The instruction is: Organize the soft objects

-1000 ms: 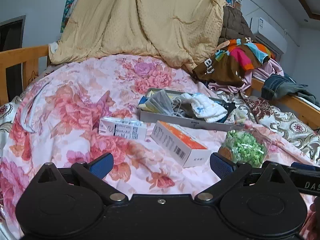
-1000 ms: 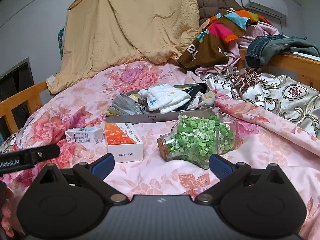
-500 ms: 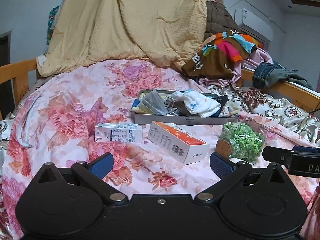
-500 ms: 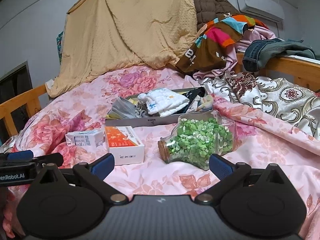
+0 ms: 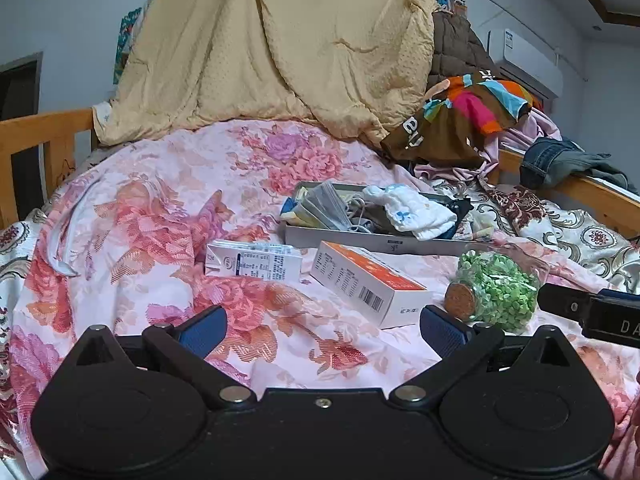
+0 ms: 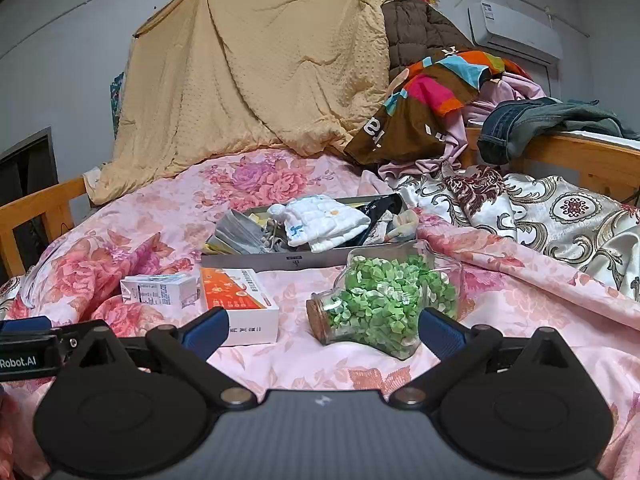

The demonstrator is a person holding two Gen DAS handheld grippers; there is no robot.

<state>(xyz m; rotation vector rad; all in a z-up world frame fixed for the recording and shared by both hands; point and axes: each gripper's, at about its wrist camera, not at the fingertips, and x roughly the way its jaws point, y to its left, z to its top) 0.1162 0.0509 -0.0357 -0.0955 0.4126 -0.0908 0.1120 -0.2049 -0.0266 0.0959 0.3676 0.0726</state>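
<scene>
Straight ahead of both my tongs, well beyond the tips, sits the grey tray (image 5: 372,240) stuffed with the soft things. On top lies a white quilted cloth (image 5: 416,214) with small blue marks, bunched and rumpled, draped toward the tray's right half. Left of it a folded grey face mask (image 5: 326,204) leans on some yellowish pieces, with tangled ear loops between them. A bit of black fabric (image 6: 384,204) pokes out at the tray's right end.

Closer to me now. My left gripper (image 5: 322,326) hangs over the pink floral quilt (image 5: 160,216), blue pads spread wide, nothing between them. Just past its tips lies the orange-and-white box (image 5: 368,282), angled, barcode facing me, and to its left the small white carton (image 5: 252,262) on its side.

My right gripper (image 6: 320,328) is also spread wide and empty. Right between and just beyond its fingertips (image 6: 442,330) lies the glass jar (image 6: 384,304) full of green bits, tipped over, cork toward the left. The orange-and-white box sits beside the left pad in this view.

Further out: a tan blanket (image 5: 272,48) hangs at the back, a colourful brown garment (image 6: 432,108) is heaped up right, and jeans (image 6: 520,128) lie over the wooden bed rail (image 6: 580,160).
</scene>
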